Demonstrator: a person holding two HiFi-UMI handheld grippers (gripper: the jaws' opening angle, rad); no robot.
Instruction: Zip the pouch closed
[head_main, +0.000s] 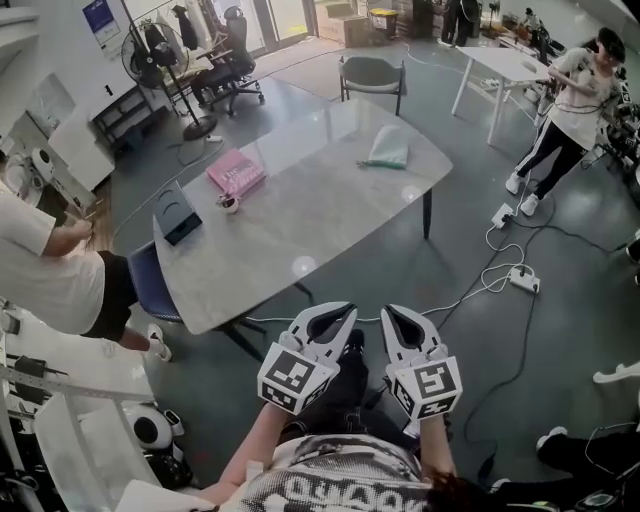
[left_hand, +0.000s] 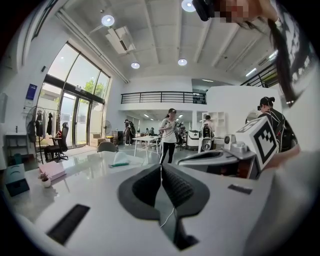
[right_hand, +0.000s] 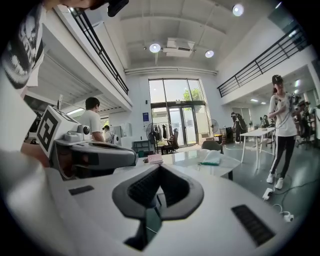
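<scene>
A pale green pouch with a teal edge lies flat near the far right end of the grey table; it also shows in the left gripper view and the right gripper view. A pink pouch lies toward the table's left side. Both grippers are held side by side in front of the table's near edge, well short of either pouch. My left gripper is shut, its ribbed pads meeting with nothing between them. My right gripper is likewise shut and empty.
A dark box and a small cup sit at the table's left end. A chair stands behind the table, a seated person at its left. Another person stands at the right; cables and a power strip lie on the floor.
</scene>
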